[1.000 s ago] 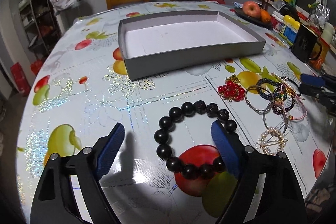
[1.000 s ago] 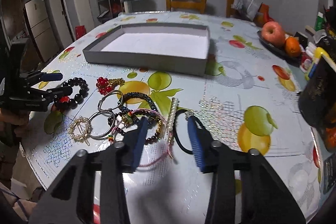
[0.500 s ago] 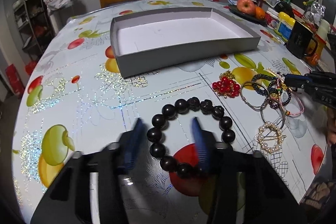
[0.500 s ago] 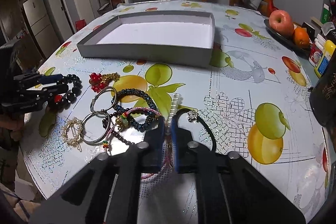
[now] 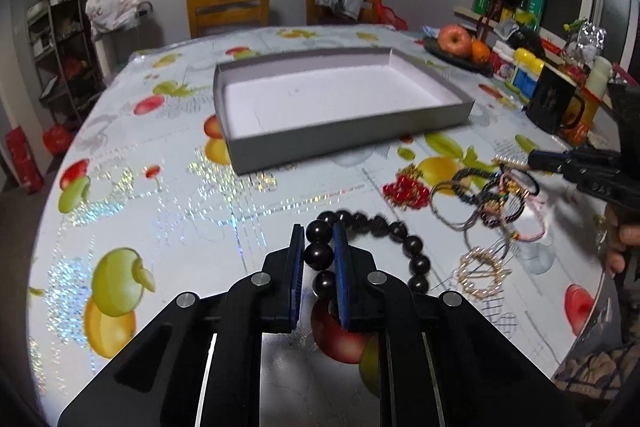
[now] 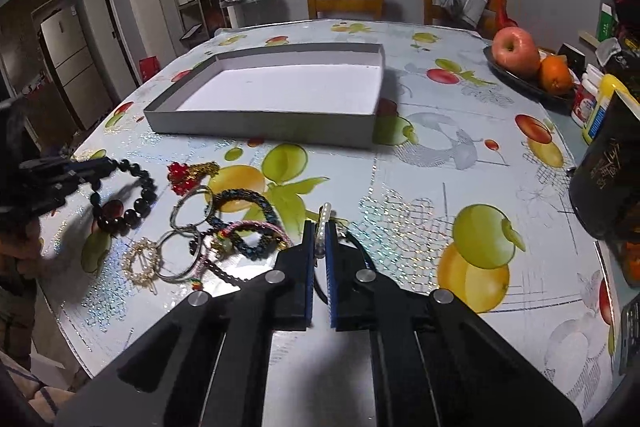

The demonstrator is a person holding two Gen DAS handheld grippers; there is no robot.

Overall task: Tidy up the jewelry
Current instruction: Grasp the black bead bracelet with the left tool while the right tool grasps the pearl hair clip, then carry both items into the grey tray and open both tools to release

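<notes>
My left gripper (image 5: 318, 233) is shut on the black bead bracelet (image 5: 416, 259), gripping its left side just above the table; it also shows in the right wrist view (image 6: 128, 203). My right gripper (image 6: 319, 231) is shut on a pearl hair clip (image 6: 325, 217). The grey shallow box (image 5: 340, 99) with a white inside lies beyond, also in the right wrist view (image 6: 272, 91). A pile of bangles and bracelets (image 6: 224, 227), a red bead charm (image 5: 402, 189) and a pearl ring clip (image 5: 482, 273) lie between the grippers.
A fruit-patterned tablecloth (image 5: 160, 195) covers the round table. A black mug (image 5: 554, 103), bottles and a fruit plate (image 6: 524, 67) stand along the right side. Wooden chairs (image 5: 228, 9) stand at the far edge.
Both grippers closed: the left one on the black bead bracelet and the right one on the pearl hair clip. Both have lifted slightly.
</notes>
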